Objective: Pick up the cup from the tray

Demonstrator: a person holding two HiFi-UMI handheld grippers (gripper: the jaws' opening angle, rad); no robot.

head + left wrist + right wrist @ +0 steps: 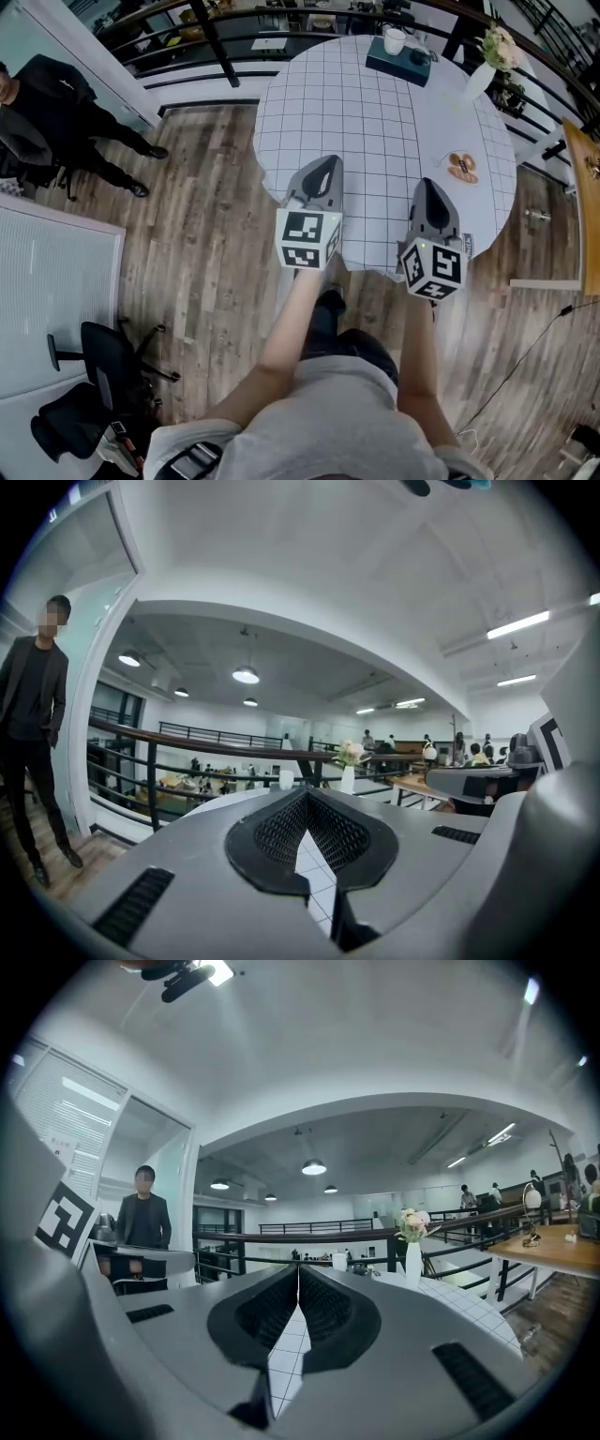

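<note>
Cup, small, white and round, stands on the dark teal rectangular tray, toward the tray's far left end, with a dark item I cannot identify beside it on the same tray. The tray lies at the far edge of the round table covered in a white cloth with a thin dark grid, close to the black metal railing behind it.

To the right of the tray a white slender vase holding pale flowers leans in the head view's wide angle. Nearer, at the table's right side, sits a small pale plate with brown pieces on it.

Both grippers hang over the near edge of the table, well apart from the cup. The left gripper has its jaws pressed together with nothing between them; its own view shows the dark ribbed pads meeting at the tip, with gridded cloth visible below. The right gripper is likewise closed and empty, its pads meeting in a thin line.

A person in dark clothes stands on the wood-plank floor at the left, and a black office chair is at the lower left.
</note>
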